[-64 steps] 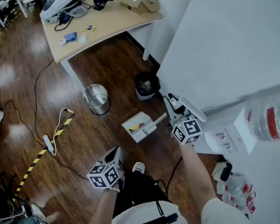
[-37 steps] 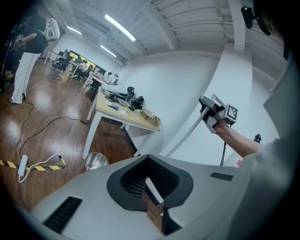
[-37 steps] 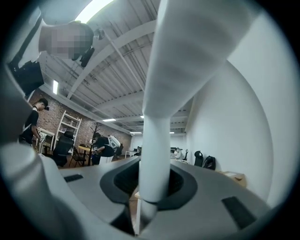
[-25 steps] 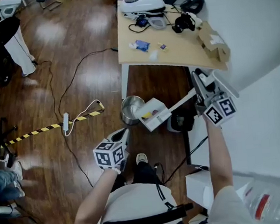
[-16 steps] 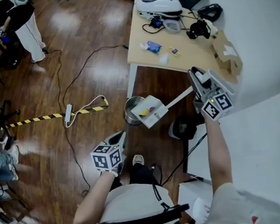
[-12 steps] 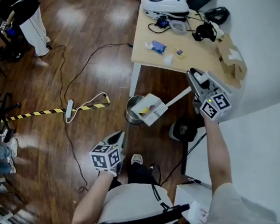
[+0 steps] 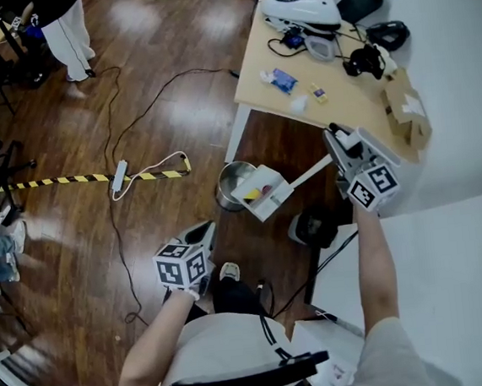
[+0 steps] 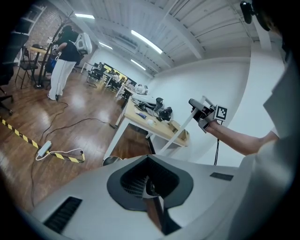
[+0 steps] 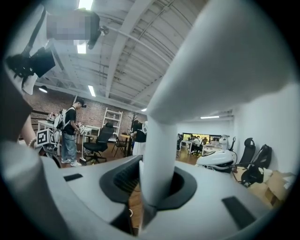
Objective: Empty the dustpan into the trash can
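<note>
A white dustpan (image 7: pixel 262 192) with yellow and red scraps in it hangs over the right rim of a silver trash can (image 7: pixel 230 183) on the wooden floor. Its long white handle (image 7: pixel 311 171) runs up to my right gripper (image 7: pixel 338 146), which is shut on it. In the right gripper view the handle (image 9: pixel 161 154) rises straight out from between the jaws. My left gripper (image 7: pixel 204 230) hangs low by my leg, shut and holding nothing. The left gripper view shows the right gripper (image 8: pixel 201 111), the handle (image 8: pixel 180 131) and the can's rim (image 8: pixel 111 160).
A black bin (image 7: pixel 316 226) stands right of the silver can, under the edge of a wooden table (image 7: pixel 333 94) that carries devices and a cardboard box. A power strip with cable and striped tape (image 7: pixel 121 176) lies on the floor. A white wall (image 7: pixel 446 126) is on the right, and a person (image 7: pixel 64 27) stands far left.
The right gripper has carried the dustpan from open floor to over the silver can's rim and lowered it slightly. The left gripper has stayed low by my leg.
</note>
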